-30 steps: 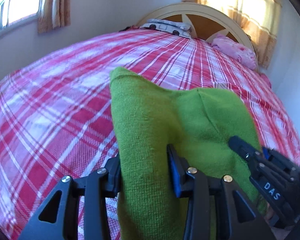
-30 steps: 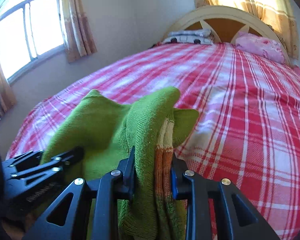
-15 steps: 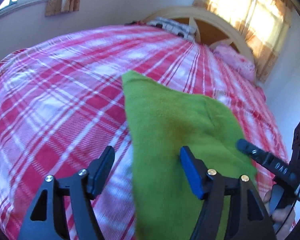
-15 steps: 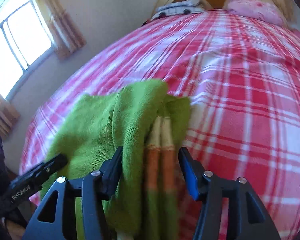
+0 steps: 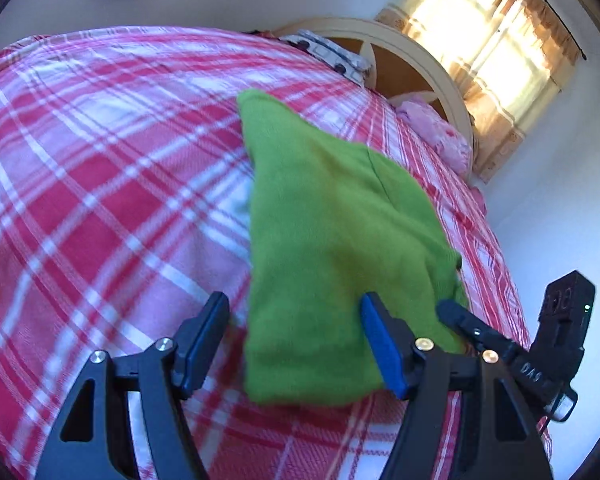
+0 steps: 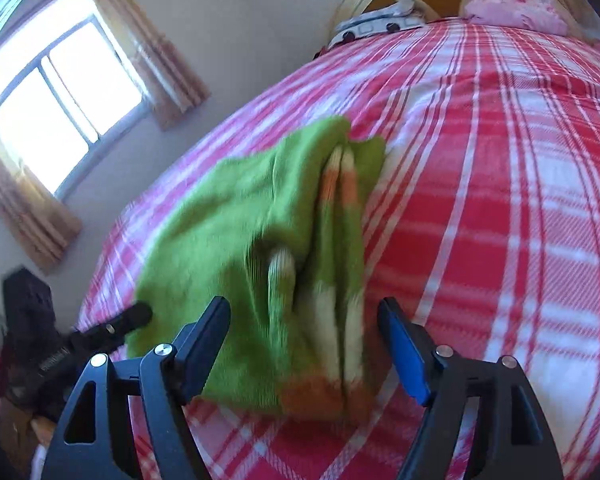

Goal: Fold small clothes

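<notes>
On the plaid bed (image 5: 100, 200), both hand-held grippers, left (image 5: 296, 344) and right (image 6: 304, 340), gape, released, around a soft, light green knit garment (image 5: 332, 240), best pinched at its folded edges.

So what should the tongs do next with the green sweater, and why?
Probably lift both tongs back and away. The left tongs and right tongs are both open, and the green sweater lies folded on the plaid bedspread, so nothing needs holding. Its striped cuffs look tucked in.
</notes>
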{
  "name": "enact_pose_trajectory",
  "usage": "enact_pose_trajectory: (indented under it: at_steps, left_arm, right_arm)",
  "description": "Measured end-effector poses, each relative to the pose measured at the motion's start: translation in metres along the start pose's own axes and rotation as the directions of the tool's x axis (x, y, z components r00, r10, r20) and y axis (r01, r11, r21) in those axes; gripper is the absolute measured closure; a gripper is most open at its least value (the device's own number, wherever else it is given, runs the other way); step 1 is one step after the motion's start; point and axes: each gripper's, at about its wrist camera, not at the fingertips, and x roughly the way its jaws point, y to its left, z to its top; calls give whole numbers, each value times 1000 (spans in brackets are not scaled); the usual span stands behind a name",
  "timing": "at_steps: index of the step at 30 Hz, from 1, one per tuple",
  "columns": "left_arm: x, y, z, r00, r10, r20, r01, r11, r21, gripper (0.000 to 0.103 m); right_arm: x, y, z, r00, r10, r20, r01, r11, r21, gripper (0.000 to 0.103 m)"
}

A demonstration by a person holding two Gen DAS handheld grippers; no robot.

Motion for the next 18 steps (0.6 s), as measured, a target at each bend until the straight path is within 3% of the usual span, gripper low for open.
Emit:
enact_pose_trajectory:
  at_steps: [1, 2, 4, 5, 7, 11, 18]
  left_arm:
    - [0, -3, -1, 1000, 12, 11, -12, 1000, 13, 32]
    - [1, -7, -3, 1000, 17, 9, -18, 999, 30, 33]
    - [2, -13, -4, 1000, 12, -3, -12, 999, 41, 39]
    - [3, -15, -4, 1000, 7, -14, -6, 999, 46, 50]
    - [2, -20, -2, 999, 46, -24, -44, 997, 68, 59]
    - [-5, -30, 2, 991, 126, -50, -120, 987, 103, 64]
    - [0, -31, -8, 978, 206, -36, -198, 969, 145, 58]
  right_arm:
    - [0, 5, -3, 1000, -26, 0, 26, 999, -28, 50]
    - [2, 9, -4, 999, -37, -17, 36, 998, -43, 58]
    - [2, 12, -6, 998, -58, -25, 57, 997, -51, 68]
    - [1, 12, -5, 998, -57, -36, 56, 998, -43, 72]
    - [-3, 8, -3, 998, -24, -63, 26, 999, 21, 80]
    - [-14, 11, -5, 997, 32, -76, -27, 997, 71, 83]
    - [-12, 7, -23, 997, -16, -72, 20, 998, 55, 83]
